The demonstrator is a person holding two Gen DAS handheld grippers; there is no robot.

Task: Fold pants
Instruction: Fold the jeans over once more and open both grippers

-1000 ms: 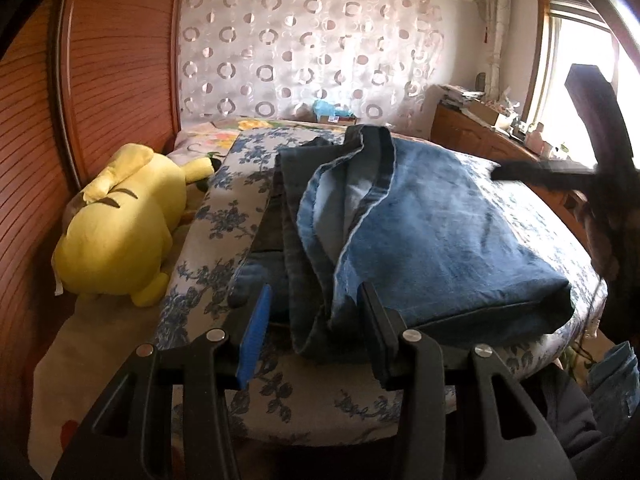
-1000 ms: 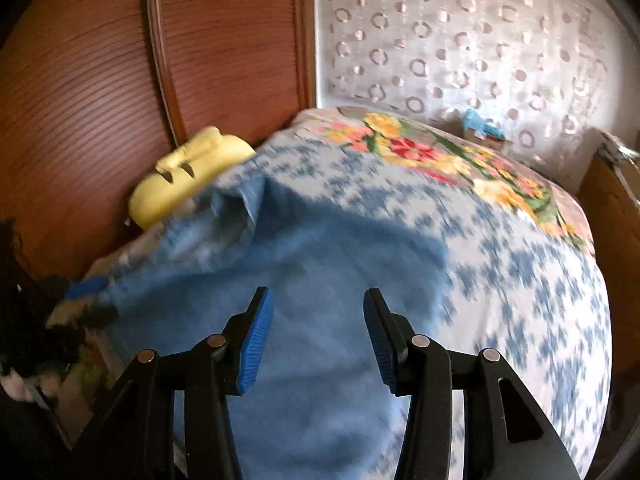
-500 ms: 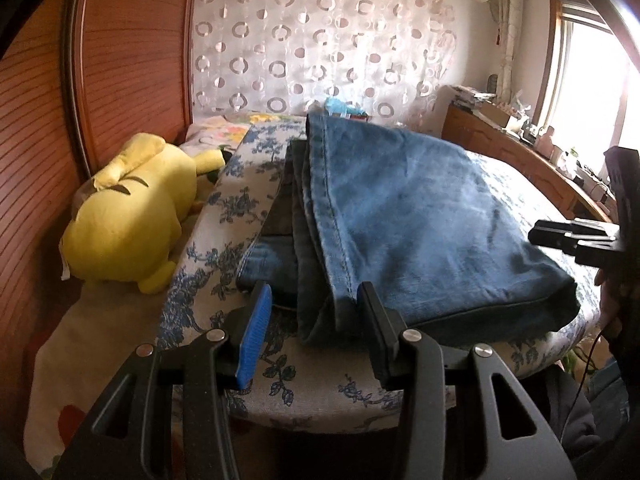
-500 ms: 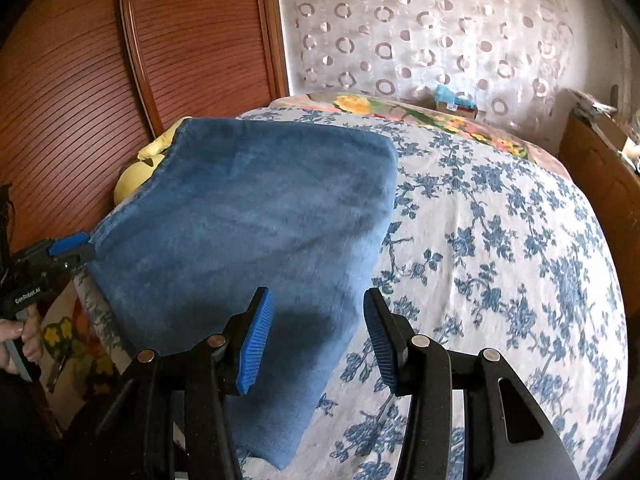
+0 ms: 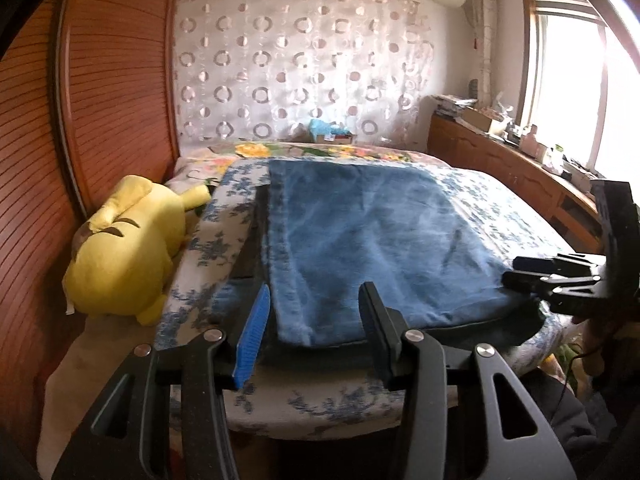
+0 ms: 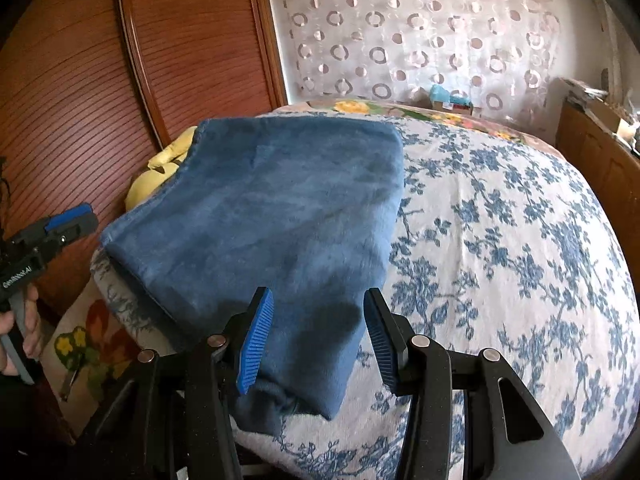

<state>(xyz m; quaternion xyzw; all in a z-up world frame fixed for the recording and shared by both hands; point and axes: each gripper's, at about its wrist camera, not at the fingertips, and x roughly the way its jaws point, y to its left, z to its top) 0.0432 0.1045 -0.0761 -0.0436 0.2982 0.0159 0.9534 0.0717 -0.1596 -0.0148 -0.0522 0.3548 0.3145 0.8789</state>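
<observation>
Now folded pants [image 5: 372, 248] flat on bed [image 6: 520, 240]; left gripper [image 5: 316, 320] and right gripper [image 6: 320, 332] both released (nothing held).

Left gripper [image 5: 314, 330] at lower centre of its own view, jaws spread apart, nothing between them, right gripper [image 6: 318, 334] at lower centre of its view, jaws likewise spread and empty, bare hand [image 6: 18, 330] gripping a handle at left edge

You're working over a bed [image 6: 520, 240] covered in a blue-flowered white spread; folded blue pants [image 6: 280, 216] lie flat on it, a yellow plush toy [image 5: 124, 248] along its edge.
</observation>
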